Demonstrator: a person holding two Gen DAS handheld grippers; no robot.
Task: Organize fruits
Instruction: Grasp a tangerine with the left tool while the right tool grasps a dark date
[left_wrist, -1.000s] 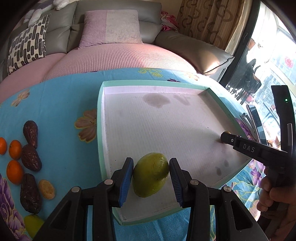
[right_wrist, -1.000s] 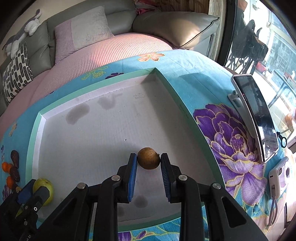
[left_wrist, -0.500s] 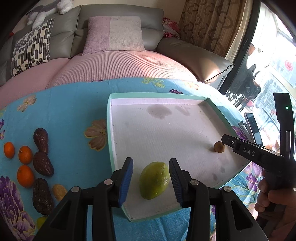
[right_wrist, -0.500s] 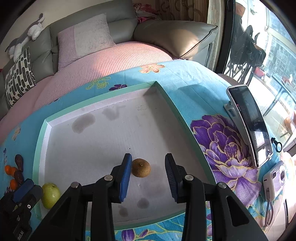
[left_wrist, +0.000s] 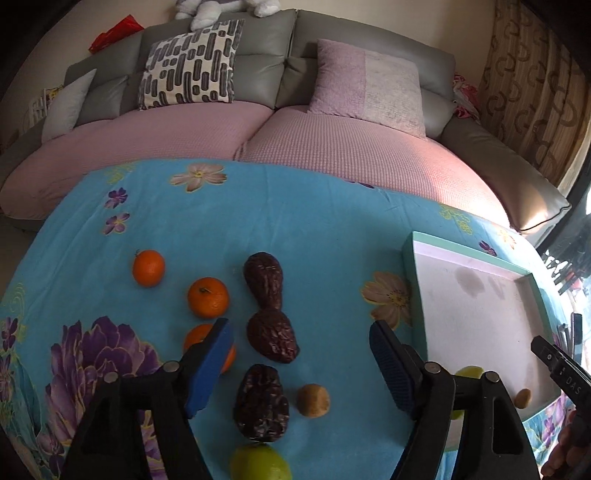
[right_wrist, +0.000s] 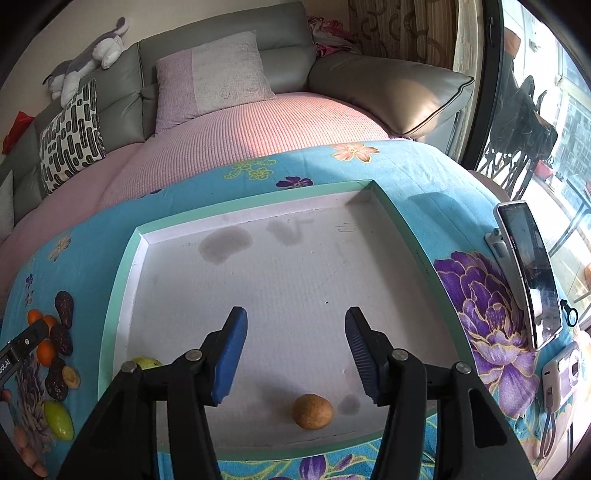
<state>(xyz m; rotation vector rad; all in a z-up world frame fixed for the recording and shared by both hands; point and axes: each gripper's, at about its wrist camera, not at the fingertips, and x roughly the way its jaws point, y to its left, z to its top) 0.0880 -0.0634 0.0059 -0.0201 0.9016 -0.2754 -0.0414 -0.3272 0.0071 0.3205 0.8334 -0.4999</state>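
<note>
Left gripper (left_wrist: 301, 363) spread wide and empty above dark dates (left_wrist: 271, 339) and oranges (left_wrist: 208, 297) on the blue cloth (left_wrist: 295, 206) — right gripper (right_wrist: 295, 352) likewise parted, clear of the brown fruit (right_wrist: 312, 411) near the tray (right_wrist: 255, 205) front edge, green fruit (right_wrist: 146, 363) at its left corner.

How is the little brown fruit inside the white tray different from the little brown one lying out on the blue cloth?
The tan fruit in the tray sits alone on the tray floor, near its front rim; the tan fruit on the cloth lies close beside a dark wrinkled fruit. The first is already sorted, the second not yet. Both look alike: small, round, tan, rough-skinned.
</note>
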